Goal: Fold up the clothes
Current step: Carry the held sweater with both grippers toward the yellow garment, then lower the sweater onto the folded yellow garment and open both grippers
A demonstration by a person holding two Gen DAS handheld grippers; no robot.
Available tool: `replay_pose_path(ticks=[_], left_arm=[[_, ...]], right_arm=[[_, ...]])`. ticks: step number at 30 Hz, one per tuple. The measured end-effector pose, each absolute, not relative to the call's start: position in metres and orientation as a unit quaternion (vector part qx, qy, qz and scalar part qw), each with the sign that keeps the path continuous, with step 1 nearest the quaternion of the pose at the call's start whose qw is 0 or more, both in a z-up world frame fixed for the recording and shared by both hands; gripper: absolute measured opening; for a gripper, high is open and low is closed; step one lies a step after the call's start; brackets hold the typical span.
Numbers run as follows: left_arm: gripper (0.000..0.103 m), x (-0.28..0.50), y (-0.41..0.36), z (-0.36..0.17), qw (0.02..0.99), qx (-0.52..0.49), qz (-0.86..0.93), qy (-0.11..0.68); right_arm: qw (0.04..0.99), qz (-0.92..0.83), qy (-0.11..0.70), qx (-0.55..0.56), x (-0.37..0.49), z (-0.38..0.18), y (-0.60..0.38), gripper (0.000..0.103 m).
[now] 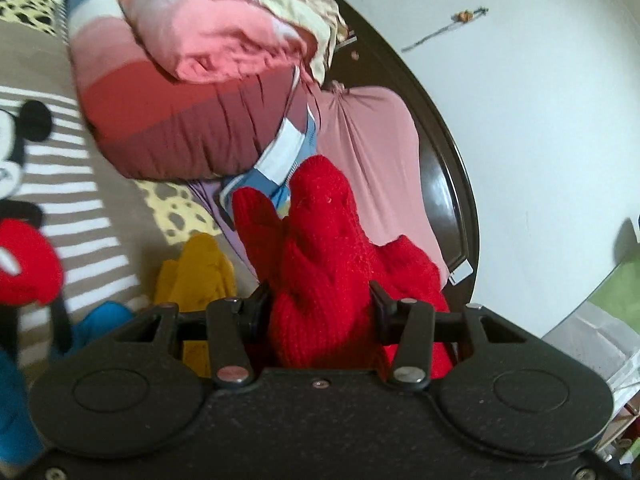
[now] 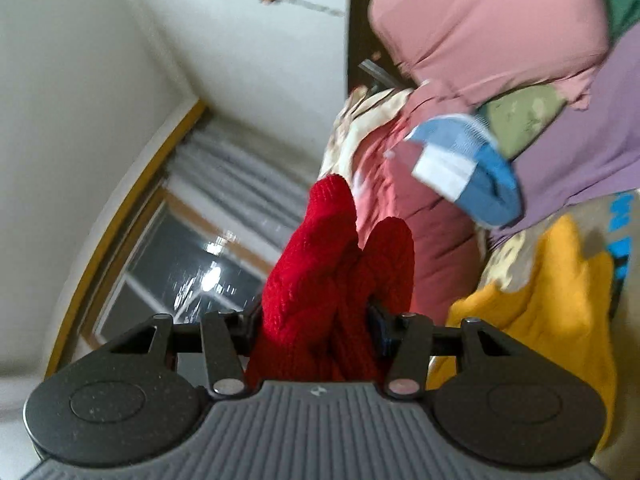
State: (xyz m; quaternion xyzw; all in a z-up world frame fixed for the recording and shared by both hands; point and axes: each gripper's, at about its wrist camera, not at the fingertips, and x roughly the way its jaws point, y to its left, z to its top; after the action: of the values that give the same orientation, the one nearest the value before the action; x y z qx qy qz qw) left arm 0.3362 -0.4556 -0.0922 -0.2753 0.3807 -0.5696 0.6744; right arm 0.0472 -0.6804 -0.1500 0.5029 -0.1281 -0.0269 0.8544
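Two grippers, each clamped on a bunch of the same red knit garment.

Left gripper: jaws partly closed, pads pressed into the thick knit from both sides; the red wool bulges up and forward out of the grip (it hides the fingertips).

Right gripper: jaws likewise partly closed on a fold of the red knit, which stands up in two rounded lumps ahead of the pads.

Places below are given relative to the red knit garment.

- Mustard-yellow garment: lying just left of it in the left wrist view, on the bed cover; in the right wrist view it lies to the right.
- Pile of folded bedding in pink, red and maroon: beyond it, upper left.
- Blue-and-white striped cloth: just behind it, tucked under the pile.
- Dusty-pink pillow: behind it, to the right, against the dark headboard.
- Striped bed cover with cartoon mouse print: far left.
- Window with grey curtain: left of it, right wrist view (blurred).
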Motion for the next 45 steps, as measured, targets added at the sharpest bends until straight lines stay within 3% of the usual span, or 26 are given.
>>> replay_pose_path(ticks=[10,14,19,23,30,33,36,37,38,41,43,45], left_arm=[[0.046,0.361,-0.494,-0.127,0.665,-0.261,-0.57,0.406],[0.049,0.369,-0.497,-0.16,0.676,-0.252,-0.522,0.454],[0.055,0.364,-0.498,-0.151,0.688,-0.237,-0.521,0.446],[0.061,0.351,-0.482,-0.124,0.742,-0.198,-0.512,0.385],[0.06,0.312,-0.473,-0.081,0.786,-0.129,-0.557,0.238],[0.059,0.295,-0.501,-0.097,0.79,-0.043,-0.563,0.238],[0.062,0.288,-0.521,-0.12,0.802,0.027,-0.544,0.245],[0.063,0.287,-0.523,-0.124,0.807,0.036,-0.539,0.239],[0.064,0.288,-0.522,-0.125,0.808,0.037,-0.536,0.241],[0.066,0.284,-0.515,-0.124,0.816,0.042,-0.524,0.242],[0.074,0.279,-0.507,-0.121,0.824,0.037,-0.511,0.242],[0.076,0.276,-0.495,-0.111,0.832,0.009,-0.5,0.241]], right_arm=[[0.839,-0.084,-0.135,0.521,0.053,-0.183,-0.706,0.051],[0.826,-0.138,-0.087,0.539,0.064,-0.208,-0.713,0.051],[0.821,-0.177,-0.047,0.54,0.072,-0.218,-0.717,0.051],[0.832,-0.204,-0.053,0.513,0.069,-0.206,-0.713,0.054],[0.922,-0.237,-0.073,0.296,0.065,-0.151,-0.671,0.054],[0.945,-0.225,-0.027,0.234,0.084,-0.144,-0.657,0.052],[0.934,-0.258,0.043,0.244,0.1,-0.155,-0.662,0.05],[0.931,-0.264,0.046,0.248,0.098,-0.157,-0.664,0.043],[0.93,-0.267,0.048,0.248,0.097,-0.158,-0.665,0.037],[0.932,-0.271,0.054,0.234,0.096,-0.159,-0.66,0.036],[0.934,-0.266,0.052,0.233,0.094,-0.159,-0.656,0.036],[0.936,-0.264,0.038,0.229,0.083,-0.159,-0.647,0.037]])
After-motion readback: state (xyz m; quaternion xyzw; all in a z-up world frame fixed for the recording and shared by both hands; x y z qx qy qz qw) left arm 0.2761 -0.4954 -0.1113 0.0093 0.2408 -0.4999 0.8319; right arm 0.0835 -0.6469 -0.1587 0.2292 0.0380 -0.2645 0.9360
